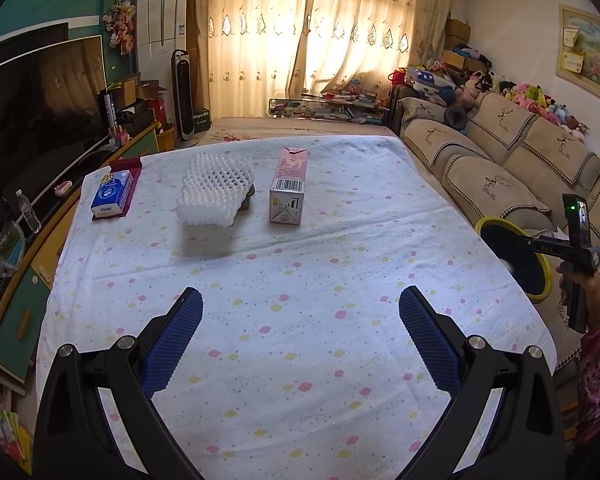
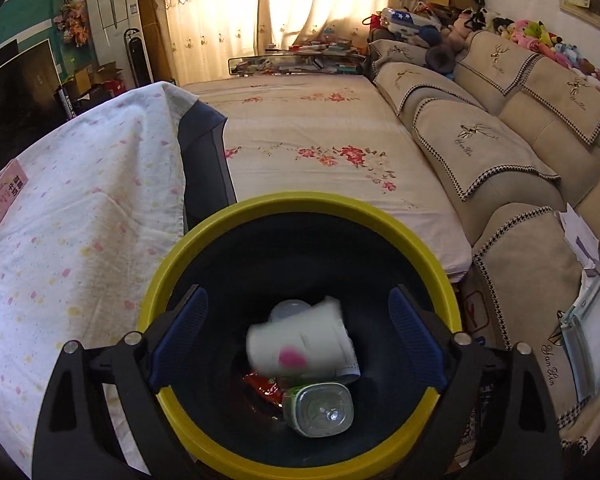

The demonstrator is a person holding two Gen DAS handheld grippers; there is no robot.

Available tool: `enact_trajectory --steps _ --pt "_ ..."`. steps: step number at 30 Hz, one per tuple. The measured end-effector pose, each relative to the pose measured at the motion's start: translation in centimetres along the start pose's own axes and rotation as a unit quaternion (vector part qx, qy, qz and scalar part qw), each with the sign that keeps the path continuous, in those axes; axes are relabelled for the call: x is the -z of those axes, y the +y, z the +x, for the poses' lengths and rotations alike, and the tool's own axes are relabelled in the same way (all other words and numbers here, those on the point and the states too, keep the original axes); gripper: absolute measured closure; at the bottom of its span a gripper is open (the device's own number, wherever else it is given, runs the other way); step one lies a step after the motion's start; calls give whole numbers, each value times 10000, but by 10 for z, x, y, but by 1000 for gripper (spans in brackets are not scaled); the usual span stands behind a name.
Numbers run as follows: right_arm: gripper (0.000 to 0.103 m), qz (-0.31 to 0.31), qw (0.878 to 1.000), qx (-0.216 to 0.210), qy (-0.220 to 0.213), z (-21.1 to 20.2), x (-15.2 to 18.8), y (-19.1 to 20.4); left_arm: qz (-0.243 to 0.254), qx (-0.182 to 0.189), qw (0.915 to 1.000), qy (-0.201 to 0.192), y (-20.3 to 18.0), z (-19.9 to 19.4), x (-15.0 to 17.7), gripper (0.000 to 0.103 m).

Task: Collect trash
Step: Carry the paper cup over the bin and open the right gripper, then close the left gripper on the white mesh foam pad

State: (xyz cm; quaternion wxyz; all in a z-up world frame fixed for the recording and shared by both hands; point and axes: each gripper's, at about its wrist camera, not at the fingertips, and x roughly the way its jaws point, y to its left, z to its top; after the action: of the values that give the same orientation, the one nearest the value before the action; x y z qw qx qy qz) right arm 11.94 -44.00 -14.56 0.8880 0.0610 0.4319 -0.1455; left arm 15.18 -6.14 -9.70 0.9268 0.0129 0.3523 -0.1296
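My left gripper [image 1: 300,308] stands open above the near part of a table covered with a spotted white cloth [image 1: 300,248], nothing between its blue pads. Farther back on the cloth lie a white foam net [image 1: 216,192] and a pink milk carton [image 1: 288,184]. My right gripper [image 2: 298,292] is open over a dark bin with a yellow rim [image 2: 300,204]. A blurred white paper cup [image 2: 300,344] is in the air between its fingers, touching neither pad. A clear plastic bottle [image 2: 320,404] and a red wrapper [image 2: 264,390] lie in the bin.
A blue tissue pack [image 1: 112,194] lies at the table's far left. The bin [image 1: 540,296] sits off the table's right edge, before a beige sofa [image 1: 500,160]. A TV [image 1: 40,120] and its stand line the left. The person's hand [image 1: 580,280] holds the right gripper.
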Motion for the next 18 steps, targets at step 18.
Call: enact_trajectory --steps 18 --pt "15 -455 9987 -222 61 -3 6 48 -130 -279 9994 157 67 78 -66 6"
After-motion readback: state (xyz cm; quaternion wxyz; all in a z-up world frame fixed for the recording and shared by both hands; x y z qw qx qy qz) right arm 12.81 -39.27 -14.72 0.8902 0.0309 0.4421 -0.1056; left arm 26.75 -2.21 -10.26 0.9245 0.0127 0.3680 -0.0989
